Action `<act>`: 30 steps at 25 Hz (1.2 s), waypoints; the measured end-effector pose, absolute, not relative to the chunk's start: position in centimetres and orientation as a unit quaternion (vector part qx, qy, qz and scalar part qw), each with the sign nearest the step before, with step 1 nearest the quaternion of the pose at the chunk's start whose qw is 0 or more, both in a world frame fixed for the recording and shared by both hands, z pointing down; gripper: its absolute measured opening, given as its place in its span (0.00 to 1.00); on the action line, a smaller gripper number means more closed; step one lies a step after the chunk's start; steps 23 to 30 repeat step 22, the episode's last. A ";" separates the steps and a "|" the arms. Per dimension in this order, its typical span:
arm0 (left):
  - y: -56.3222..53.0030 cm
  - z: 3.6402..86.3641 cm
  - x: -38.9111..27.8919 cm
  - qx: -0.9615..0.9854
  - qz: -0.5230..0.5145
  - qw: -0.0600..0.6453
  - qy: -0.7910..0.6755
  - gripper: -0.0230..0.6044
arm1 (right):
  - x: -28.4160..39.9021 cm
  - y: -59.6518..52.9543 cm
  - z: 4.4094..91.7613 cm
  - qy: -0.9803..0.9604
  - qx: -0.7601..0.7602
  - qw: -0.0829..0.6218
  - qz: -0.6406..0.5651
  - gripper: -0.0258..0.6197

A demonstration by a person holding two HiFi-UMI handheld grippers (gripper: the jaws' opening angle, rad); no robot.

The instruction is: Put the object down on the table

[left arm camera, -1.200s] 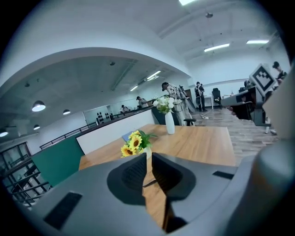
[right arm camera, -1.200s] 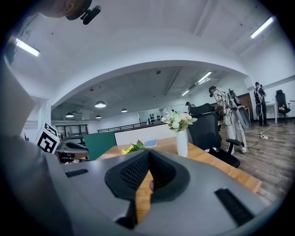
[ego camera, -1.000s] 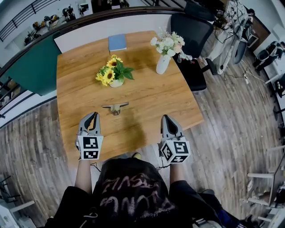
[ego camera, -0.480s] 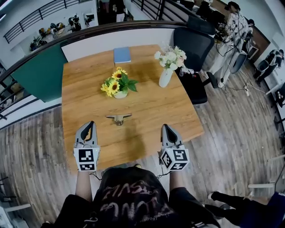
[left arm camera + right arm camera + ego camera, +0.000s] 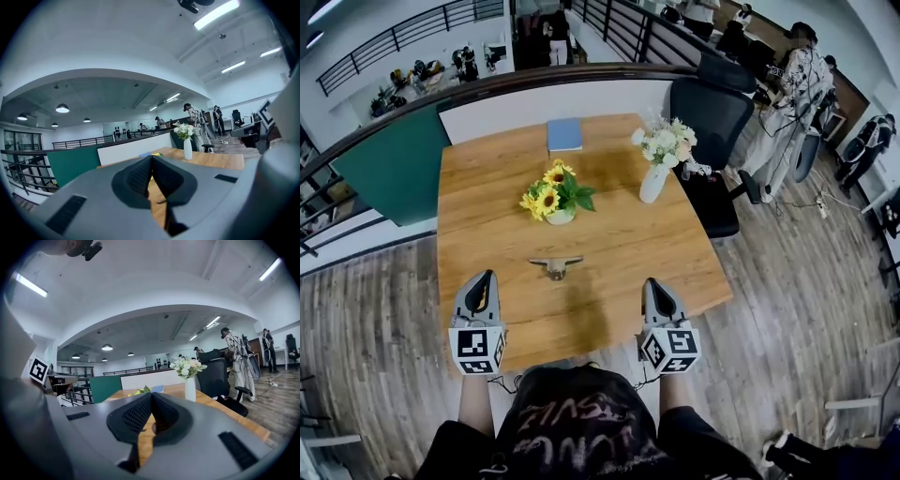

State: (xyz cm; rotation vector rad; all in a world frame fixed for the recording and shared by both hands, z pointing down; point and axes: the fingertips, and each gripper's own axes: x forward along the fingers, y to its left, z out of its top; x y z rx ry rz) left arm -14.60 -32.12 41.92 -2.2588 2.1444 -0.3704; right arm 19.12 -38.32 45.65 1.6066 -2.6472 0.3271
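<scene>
We see a table [image 5: 619, 267]. A small object [image 5: 555, 266] lies on it, near the middle. A flower pot [image 5: 555, 201] stands just behind the object. A vase [image 5: 656, 167] stands to the right of the pot, by the right edge. A book [image 5: 564, 135] lies at the far edge. A chair [image 5: 712, 117] stands past the far right corner. Our left gripper [image 5: 487, 277] and right gripper [image 5: 652, 284] are over the near edge, one on each side of the object.
</scene>
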 end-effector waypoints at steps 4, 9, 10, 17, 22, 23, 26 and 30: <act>-32.1 41.3 -14.5 -0.724 -0.111 0.011 0.681 0.06 | 19.3 -38.3 45.5 -0.851 0.516 0.014 0.100 0.05; -32.2 40.8 -14.1 -0.728 -0.105 0.019 0.677 0.06 | 19.6 -38.3 45.4 -0.850 0.517 0.014 0.099 0.04; -32.2 40.8 -14.1 -0.729 -0.103 0.020 0.677 0.06 | 19.6 -38.4 45.4 -0.851 0.516 0.014 0.099 0.04; -32.6 40.2 -14.0 -0.727 -0.101 0.025 0.678 0.06 | 19.4 -38.5 45.4 -0.854 0.510 0.015 0.100 0.05; -32.7 40.2 -14.1 -0.723 -0.100 0.021 0.683 0.06 | 20.0 -39.2 44.8 -0.853 0.513 0.013 0.097 0.05; -32.7 40.2 -14.1 -0.723 -0.100 0.021 0.683 0.06 | 20.0 -39.2 44.8 -0.853 0.513 0.013 0.097 0.05; -32.7 40.2 -14.1 -0.723 -0.100 0.021 0.683 0.06 | 20.0 -39.2 44.8 -0.853 0.513 0.013 0.097 0.05; -32.7 40.2 -14.1 -0.723 -0.100 0.021 0.683 0.06 | 20.0 -39.2 44.8 -0.853 0.513 0.013 0.097 0.05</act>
